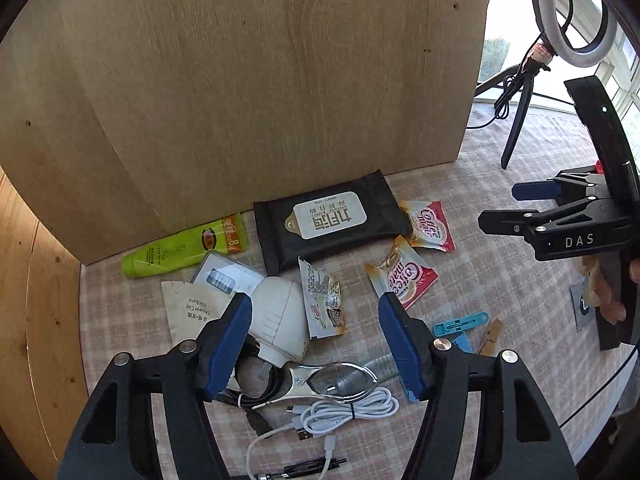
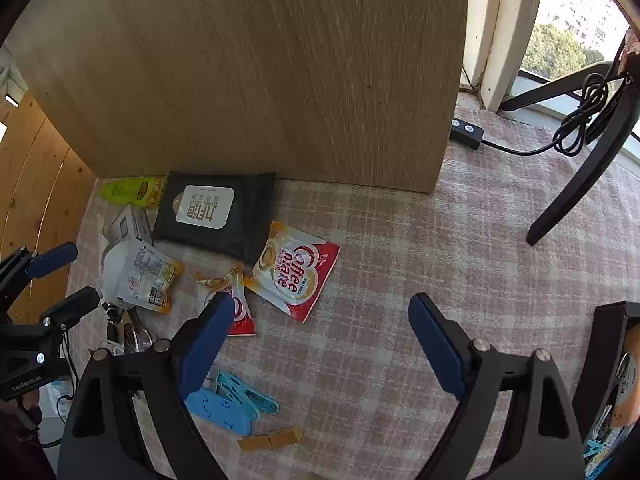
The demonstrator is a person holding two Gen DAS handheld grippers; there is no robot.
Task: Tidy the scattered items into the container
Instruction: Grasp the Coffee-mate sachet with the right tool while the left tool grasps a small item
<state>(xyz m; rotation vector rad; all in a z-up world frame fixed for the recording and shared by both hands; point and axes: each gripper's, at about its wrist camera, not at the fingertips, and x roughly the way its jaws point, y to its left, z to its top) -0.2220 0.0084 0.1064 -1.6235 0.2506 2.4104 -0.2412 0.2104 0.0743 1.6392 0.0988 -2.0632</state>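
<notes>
blue fingers of left gripper (image 1: 316, 344) spread over clutter, right gripper (image 2: 320, 344) spread, nothing held

A black wipes pack (image 1: 330, 220) lies flat against the wooden board, a green tube (image 1: 184, 248) beside it. Two red creamer sachets (image 2: 294, 276) lie near my blue clips (image 2: 232, 400), wooden peg (image 2: 272, 439) and white cable (image 1: 348, 408).

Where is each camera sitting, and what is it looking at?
Left wrist: on the left hand-held gripper, looking down at cables and a white charger; the right hand-held gripper and fingers show.
Right wrist: on the right hand-held gripper, above checked cloth.
Shared: black wipes pack, Coffee-mate sachets.
</notes>
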